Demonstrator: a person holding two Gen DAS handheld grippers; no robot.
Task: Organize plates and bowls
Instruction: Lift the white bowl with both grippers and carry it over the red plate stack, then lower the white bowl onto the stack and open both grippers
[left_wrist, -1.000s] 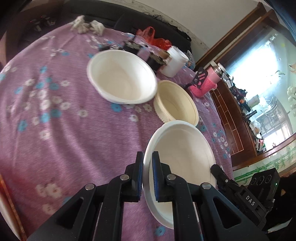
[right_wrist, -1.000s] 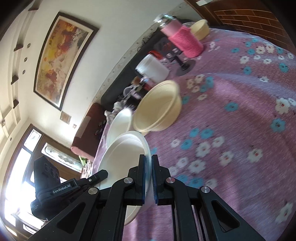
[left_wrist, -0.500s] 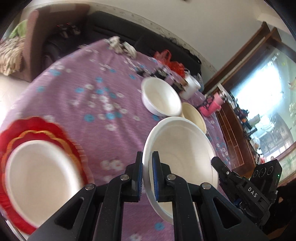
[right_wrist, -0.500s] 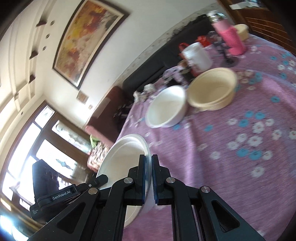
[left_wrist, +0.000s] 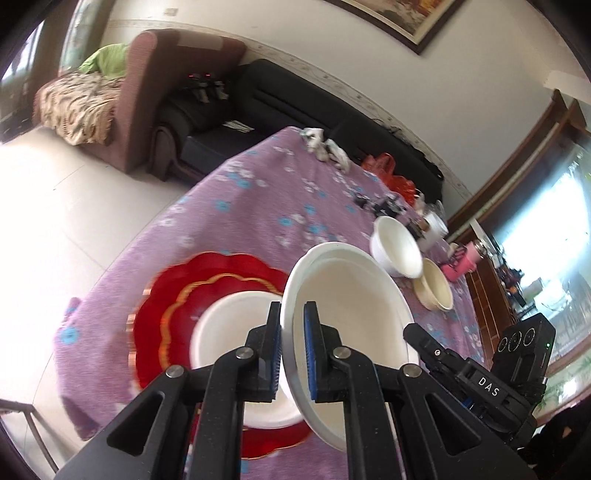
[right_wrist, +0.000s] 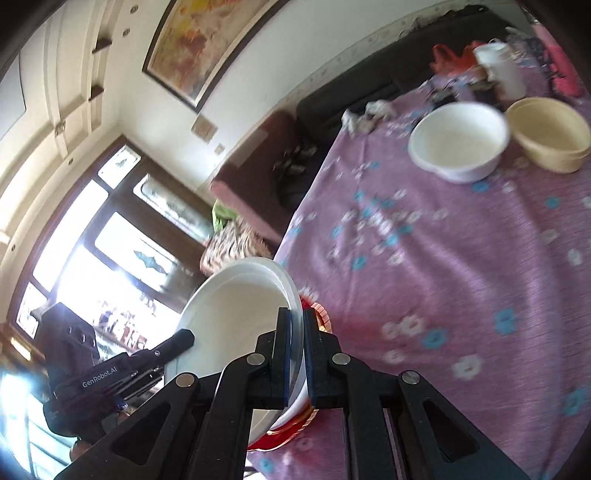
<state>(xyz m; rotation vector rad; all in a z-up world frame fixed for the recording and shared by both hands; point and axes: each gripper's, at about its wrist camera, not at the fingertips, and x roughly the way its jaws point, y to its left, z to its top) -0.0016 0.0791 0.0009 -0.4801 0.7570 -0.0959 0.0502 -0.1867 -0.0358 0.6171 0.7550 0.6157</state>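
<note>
- The table (left_wrist: 236, 206), under a purple flowered cloth, is bearing everything; the red scalloped plate (left_wrist: 162, 325) near its close edge is serving here as the landmark.
- A small white plate (left_wrist: 229, 332) is lying flat in the middle of the red scalloped plate.
- The large white plate (left_wrist: 351, 314) is hanging in the air, tilted, above and just to the right of the red scalloped plate, overlapping its near right part.
- A white bowl (left_wrist: 397, 247) and a cream bowl (left_wrist: 437, 288) are sitting side by side well beyond the red scalloped plate.
- The left gripper (left_wrist: 293, 354) is pinching the large plate's near rim, jaws almost closed on it, angled downward.
- The right gripper (right_wrist: 296, 354) is clamping the opposite rim the same way, pointing less steeply.
- Judging by this, lowering leftward onto the stack is coming next.
</note>
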